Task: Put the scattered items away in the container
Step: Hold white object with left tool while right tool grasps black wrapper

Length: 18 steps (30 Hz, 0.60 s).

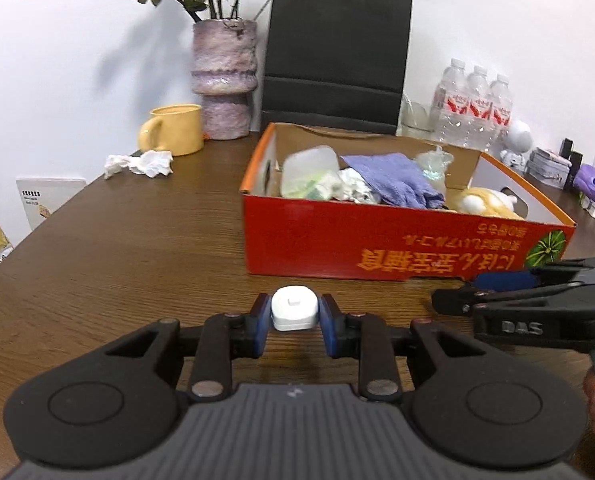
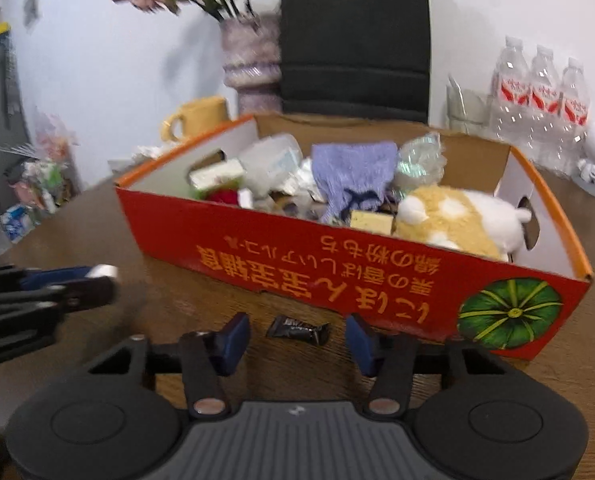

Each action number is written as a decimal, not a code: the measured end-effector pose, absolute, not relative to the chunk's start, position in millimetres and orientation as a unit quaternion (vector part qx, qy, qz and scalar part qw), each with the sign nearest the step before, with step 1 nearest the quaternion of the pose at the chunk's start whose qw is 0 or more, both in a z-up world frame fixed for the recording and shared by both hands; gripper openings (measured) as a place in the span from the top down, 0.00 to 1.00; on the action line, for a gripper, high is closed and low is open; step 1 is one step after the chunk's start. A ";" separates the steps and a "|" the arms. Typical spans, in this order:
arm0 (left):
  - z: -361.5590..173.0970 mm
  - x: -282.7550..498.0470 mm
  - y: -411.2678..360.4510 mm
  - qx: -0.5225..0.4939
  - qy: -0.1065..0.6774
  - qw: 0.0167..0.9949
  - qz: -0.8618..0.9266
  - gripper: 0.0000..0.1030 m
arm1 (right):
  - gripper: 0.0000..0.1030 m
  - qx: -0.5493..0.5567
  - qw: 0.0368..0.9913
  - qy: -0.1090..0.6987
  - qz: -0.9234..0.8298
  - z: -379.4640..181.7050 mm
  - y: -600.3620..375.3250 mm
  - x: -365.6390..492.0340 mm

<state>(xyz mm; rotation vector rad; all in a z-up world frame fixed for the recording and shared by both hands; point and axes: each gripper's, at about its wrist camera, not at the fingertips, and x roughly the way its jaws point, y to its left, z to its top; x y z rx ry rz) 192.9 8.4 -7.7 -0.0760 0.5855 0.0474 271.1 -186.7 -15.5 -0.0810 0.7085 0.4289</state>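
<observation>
Gripping a white plug, your left tongs are closed; right tongs gape around a dark wrapper beside the red box.

A red box with orange lettering, an orange rim and a green striped pumpkin print sits on dark brown wood-grain table. Inside: lavender cloth, cream-and-white plush. Blue-padded black left gripper grips a white plug. Nearby: yellow mug, mottled purple vase, black wrapper.
</observation>
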 end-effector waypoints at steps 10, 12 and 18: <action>-0.6 183.7 23.3 -0.049 0.263 0.964 0.003 0.74 | 0.94 -0.056 0.918 0.331 0.213 -12.6 -177.3 255.5; -0.4 181.7 24.4 -0.051 0.259 0.965 0.000 0.74 | 0.97 -0.052 0.918 0.328 0.215 -10.9 -179.8 248.9; 0.7 175.7 26.6 -0.050 0.249 0.967 -0.013 0.74 | 0.91 -0.021 0.920 0.322 0.220 -3.1 -192.8 238.5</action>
